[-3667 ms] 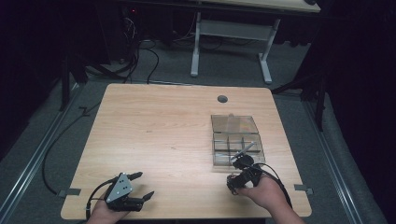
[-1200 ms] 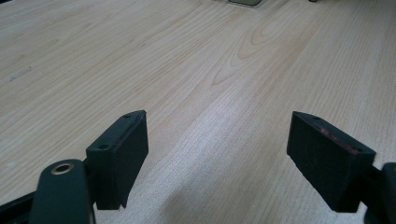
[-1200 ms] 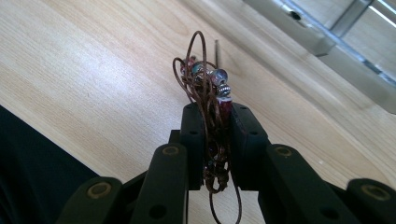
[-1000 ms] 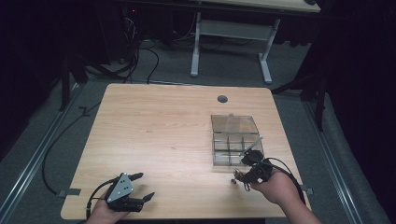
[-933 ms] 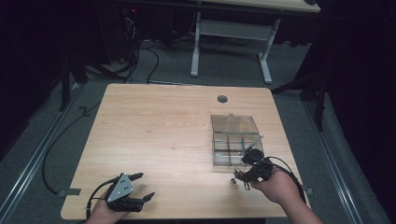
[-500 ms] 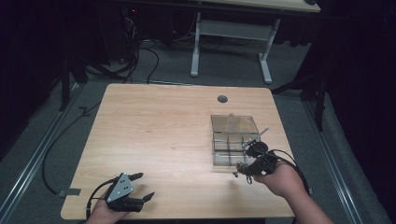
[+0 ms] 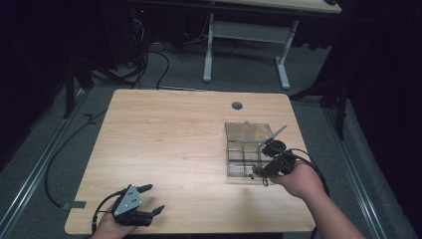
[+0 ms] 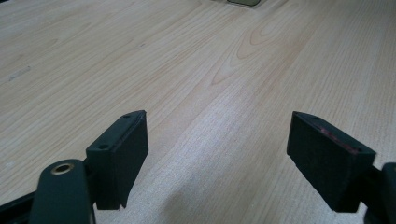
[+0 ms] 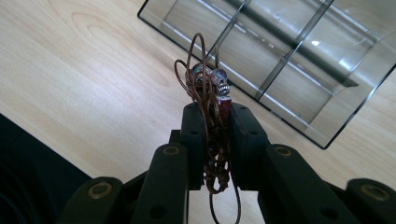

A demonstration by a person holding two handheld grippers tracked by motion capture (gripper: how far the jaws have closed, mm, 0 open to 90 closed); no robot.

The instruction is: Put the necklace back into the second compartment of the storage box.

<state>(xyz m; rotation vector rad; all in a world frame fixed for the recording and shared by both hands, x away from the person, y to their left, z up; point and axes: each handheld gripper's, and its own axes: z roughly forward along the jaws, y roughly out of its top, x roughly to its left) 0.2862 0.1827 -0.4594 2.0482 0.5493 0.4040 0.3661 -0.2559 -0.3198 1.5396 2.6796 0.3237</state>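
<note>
My right gripper [image 9: 215,116] clenched on beaded cord bracelet [image 9: 209,86], held above clear divided box [image 7: 247,149] near table's [image 7: 169,144] right edge; my left gripper [image 7: 149,199] released, resting at front-left corner.

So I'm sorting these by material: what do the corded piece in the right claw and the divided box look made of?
Bracelet: thin brown cord, probably leather or waxed, with shiny metallic-looking beads. Divided box: clear hard plastic, likely acrylic; the wood shows through and its walls glint.
</note>
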